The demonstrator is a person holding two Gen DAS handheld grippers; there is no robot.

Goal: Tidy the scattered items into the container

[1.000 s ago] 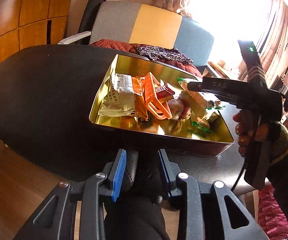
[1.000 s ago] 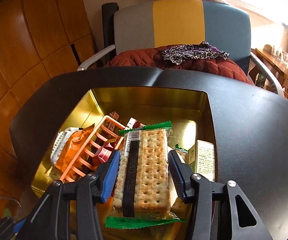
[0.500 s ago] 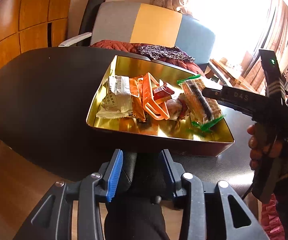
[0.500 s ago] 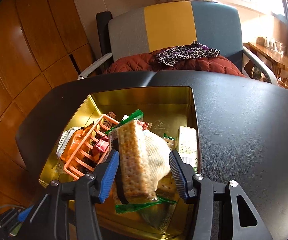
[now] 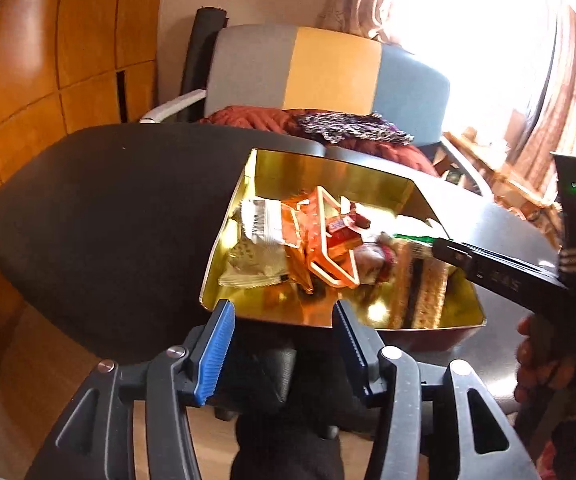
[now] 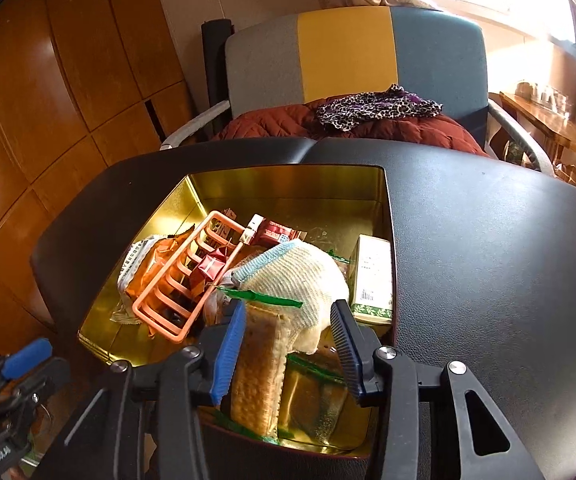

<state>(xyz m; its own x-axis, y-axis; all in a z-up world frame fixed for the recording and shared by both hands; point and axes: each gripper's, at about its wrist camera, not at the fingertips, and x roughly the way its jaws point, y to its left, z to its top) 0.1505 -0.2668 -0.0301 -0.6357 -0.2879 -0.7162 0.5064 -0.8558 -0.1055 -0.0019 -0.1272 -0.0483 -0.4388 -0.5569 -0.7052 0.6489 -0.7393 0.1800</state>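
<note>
Left wrist view: left gripper (image 5: 281, 354) hangs at the near edge of the black desk (image 5: 99, 208), jaws opening, nothing between the blue pads; released. Gold tin container (image 5: 328, 172) sits toward the desk's right side, its near wall just past the fingertips. Inside: white-and-orange snack packets (image 5: 263, 236) at the left wall, an orange plastic rack (image 5: 330, 248) tilted across the middle, red packets (image 5: 342, 228) on it. Right gripper (image 5: 454, 254) reaches in from the right, over the tin's near right corner; a hand (image 5: 536, 364) holds its handle. Blur there, so its jaws cannot be read from this view. Chair (image 5: 328, 64) with red padded coat (image 5: 263, 116) and leopard-print cloth (image 5: 352, 128) behind the far desk edge.

Right wrist view: right gripper (image 6: 288, 344) is over the tin's (image 6: 288, 184) near edge, jaws closing. Cracker pack (image 6: 257, 364), green-ended wrapper, stands on edge between the pads, against the left pad; right pad is apart from it, so not clenched yet. White knitted cloth with blue trim (image 6: 296, 276) lies just behind the crackers. Orange rack (image 6: 183, 280) left of it, small green-and-white box (image 6: 372, 276) upright at the right wall. Left gripper (image 6: 23, 354) shows at the bottom left, off the desk edge.
</note>
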